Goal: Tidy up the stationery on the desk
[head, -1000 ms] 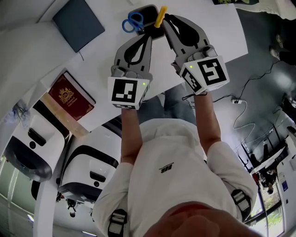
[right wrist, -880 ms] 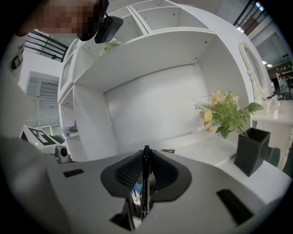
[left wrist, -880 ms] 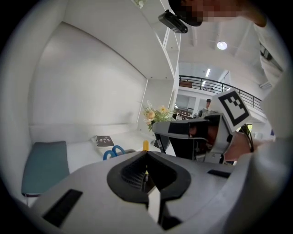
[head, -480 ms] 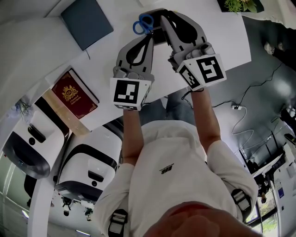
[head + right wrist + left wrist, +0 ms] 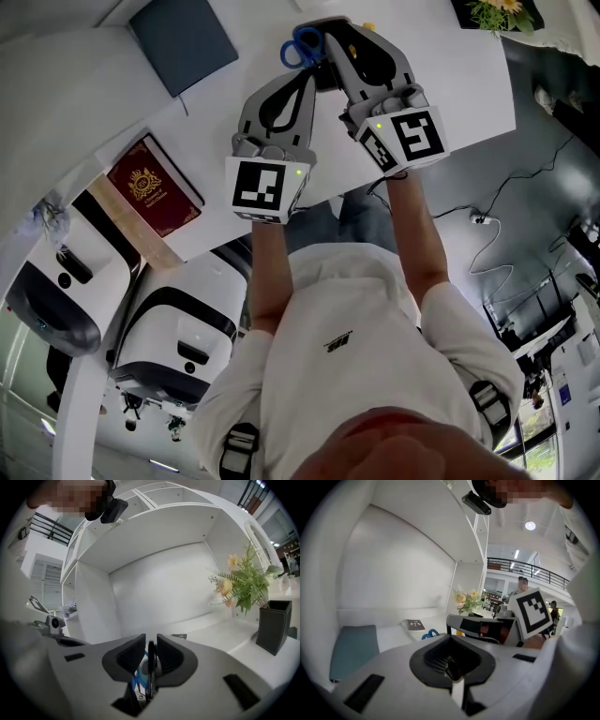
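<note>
My right gripper reaches over the far part of the white desk. It is shut on a thin item that looks dark edge-on in the right gripper view; only a yellow bit shows in the head view. Blue-handled scissors lie just left of its tips, beside a dark container that is mostly hidden. The scissors also show behind the jaws. My left gripper hangs a little nearer, shut with nothing in it.
A dark blue notebook lies at the back left and a red book at the desk's left front corner. A small spiral notebook lies by the wall. A black vase with flowers stands at the right. White machines stand under the desk.
My right gripper has swung in beside the scissors and the dark container. The yellow item, plain to see one second ago, is now almost hidden. The left gripper has hardly moved.
</note>
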### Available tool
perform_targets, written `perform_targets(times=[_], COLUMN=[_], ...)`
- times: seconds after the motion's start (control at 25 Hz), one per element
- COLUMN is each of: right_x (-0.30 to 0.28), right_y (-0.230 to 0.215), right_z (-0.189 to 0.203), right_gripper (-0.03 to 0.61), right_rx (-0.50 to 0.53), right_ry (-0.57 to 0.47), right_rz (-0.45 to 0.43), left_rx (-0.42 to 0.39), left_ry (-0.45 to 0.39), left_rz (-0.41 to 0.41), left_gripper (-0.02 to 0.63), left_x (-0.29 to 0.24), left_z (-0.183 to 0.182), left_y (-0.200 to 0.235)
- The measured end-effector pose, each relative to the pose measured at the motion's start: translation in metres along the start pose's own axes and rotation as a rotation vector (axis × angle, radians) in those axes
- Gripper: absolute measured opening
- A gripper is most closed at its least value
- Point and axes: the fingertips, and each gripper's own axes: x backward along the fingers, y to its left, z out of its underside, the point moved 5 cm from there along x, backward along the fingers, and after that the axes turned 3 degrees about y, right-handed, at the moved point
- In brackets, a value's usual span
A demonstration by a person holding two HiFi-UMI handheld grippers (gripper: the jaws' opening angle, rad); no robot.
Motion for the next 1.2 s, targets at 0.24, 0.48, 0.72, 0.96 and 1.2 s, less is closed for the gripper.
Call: perform_targets(times=[0.24,0.48,0.72,0.96,1.2], right_x=[0.011,0.032,0.048,0.058,0.066], right_y=[0.001,0.008,0.012,0.015,0.017], right_z=[0.0,-0.008,0.001,0.004,0.004], right_gripper=[0.069,0.06,0.031,0.028,0.026], right_rx=[0.031,0.106,0.139,0.13,0.13], right_ry=[0.028,0.055,0.105,0.117,0.124], right_rz=[0.014,0.022,0.04,0.048,0.054], left_rx=[-0.006,-0.02,-0.033,-0.036,-0.039], left_ry=[-0.014,-0.027,-0.04,-0.04,-0.043], left_rz=[-0.006,-0.01,-0.014,-0.021,-0.019], left_gripper=[0.0,0.0,0.0,0.0,0.0], left_x=[0.001,0.005,0.009,0.013,0.016], left_z=[-0.005,-0.011,-0.013,-0.014,-0.015], left_y=[0.001,-0.002,-0.004,-0.005,-0.009])
